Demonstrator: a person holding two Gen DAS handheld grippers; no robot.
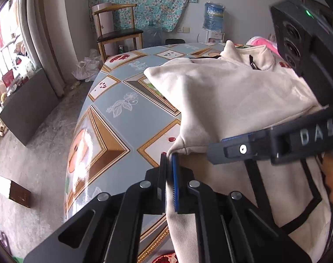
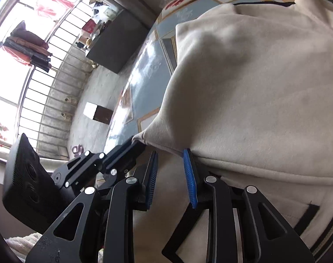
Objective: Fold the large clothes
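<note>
cream sweatshirt [image 1: 232, 92]: spread on patterned worktop [image 1: 127, 122], folded edge near its side | left gripper [image 1: 169, 160]: fingers pinched tight on the sweatshirt's corner | right gripper [image 2: 170, 155]: fingers narrowly apart at the folded hem, pads seemingly not pressing cloth, tips partly hidden

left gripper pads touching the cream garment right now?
Touching. The left wrist view shows the left gripper with its jaws closed on a fold of the cream garment; the fabric runs pinched between the pads, with no gap.
</note>
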